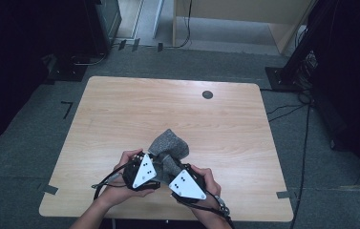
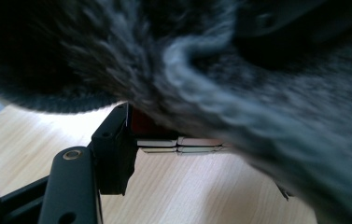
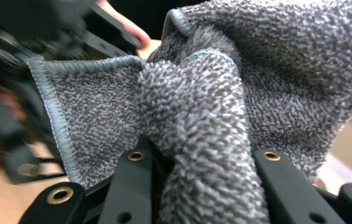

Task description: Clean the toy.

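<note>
Near the table's [image 1: 120, 109] front edge, your right gripper [image 1: 172, 168] clamps the bunched grey towel [image 1: 169, 145]; your left gripper [image 1: 152, 160] pinches its hem, keeping it lifted for folding.

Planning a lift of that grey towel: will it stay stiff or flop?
The towel probably flops: it bunches and folds between the right gripper's fingers. Its looped pile likely resists slipping. It seems light, sagging in soft folds.
</note>
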Demonstrator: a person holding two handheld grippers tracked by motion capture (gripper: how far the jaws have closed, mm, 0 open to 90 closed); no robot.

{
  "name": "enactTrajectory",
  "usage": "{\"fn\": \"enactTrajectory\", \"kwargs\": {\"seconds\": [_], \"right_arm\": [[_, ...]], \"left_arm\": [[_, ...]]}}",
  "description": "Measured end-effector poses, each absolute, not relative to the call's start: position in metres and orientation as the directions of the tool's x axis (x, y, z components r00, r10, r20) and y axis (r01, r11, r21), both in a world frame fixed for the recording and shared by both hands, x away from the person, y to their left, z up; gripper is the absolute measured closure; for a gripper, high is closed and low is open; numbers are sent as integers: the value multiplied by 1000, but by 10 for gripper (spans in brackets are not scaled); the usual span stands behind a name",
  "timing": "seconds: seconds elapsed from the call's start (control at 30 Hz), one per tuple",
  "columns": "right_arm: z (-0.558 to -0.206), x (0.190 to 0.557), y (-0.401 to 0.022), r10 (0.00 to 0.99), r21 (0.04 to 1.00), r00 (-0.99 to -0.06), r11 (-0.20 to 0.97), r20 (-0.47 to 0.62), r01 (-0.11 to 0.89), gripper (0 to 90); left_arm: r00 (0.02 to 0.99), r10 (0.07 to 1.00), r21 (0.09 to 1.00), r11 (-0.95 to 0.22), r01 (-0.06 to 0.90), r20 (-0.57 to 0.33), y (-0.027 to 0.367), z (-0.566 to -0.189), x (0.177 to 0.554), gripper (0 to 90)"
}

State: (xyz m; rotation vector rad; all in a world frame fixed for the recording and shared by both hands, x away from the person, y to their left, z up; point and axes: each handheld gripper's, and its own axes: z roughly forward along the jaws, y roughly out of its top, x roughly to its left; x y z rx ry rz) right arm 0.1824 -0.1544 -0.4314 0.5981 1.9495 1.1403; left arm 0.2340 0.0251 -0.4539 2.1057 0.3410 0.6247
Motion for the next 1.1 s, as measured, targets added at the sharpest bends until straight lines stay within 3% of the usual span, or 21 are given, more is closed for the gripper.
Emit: {"fn": "enactTrajectory", "kwargs": {"seconds": [0.2, 0.37, 0.43, 0.67, 0.8, 0.87, 1.03, 1.1], "right_arm": [[-432, 194, -174, 806, 896, -486, 434, -338, 96, 705], [-432, 182, -156, 688, 874, -605, 485, -402, -29, 698], [-434, 181, -153, 679, 854, -591, 519, -436, -34, 696], [-422, 200, -195, 837, 931, -484, 348, -253, 114, 701], [-415, 199, -205, 810, 973, -573, 216, -128, 88, 699], [-418, 201, -203, 785, 972, -612, 206, -97, 111, 697], [-437, 217, -209, 816, 943, -577, 217, -32, 254, 700], [-435, 217, -212, 817, 949, -576, 183, -1, 258, 699]], "left_arm": [[844, 451, 822, -569, 23, 289, 25, -456, 236, 342], [849, 449, 835, -550, 16, 279, 25, -455, 234, 342], [846, 448, 833, -553, 8, 289, 27, -455, 234, 342], [870, 440, 885, -466, 12, 220, 38, -451, 237, 343], [888, 417, 918, -397, -13, 193, 45, -447, 236, 342], [897, 407, 934, -357, -18, 172, 48, -444, 235, 342], [900, 417, 955, -296, 6, 124, 58, -439, 239, 342], [897, 423, 952, -305, 10, 126, 59, -440, 240, 343]]}}
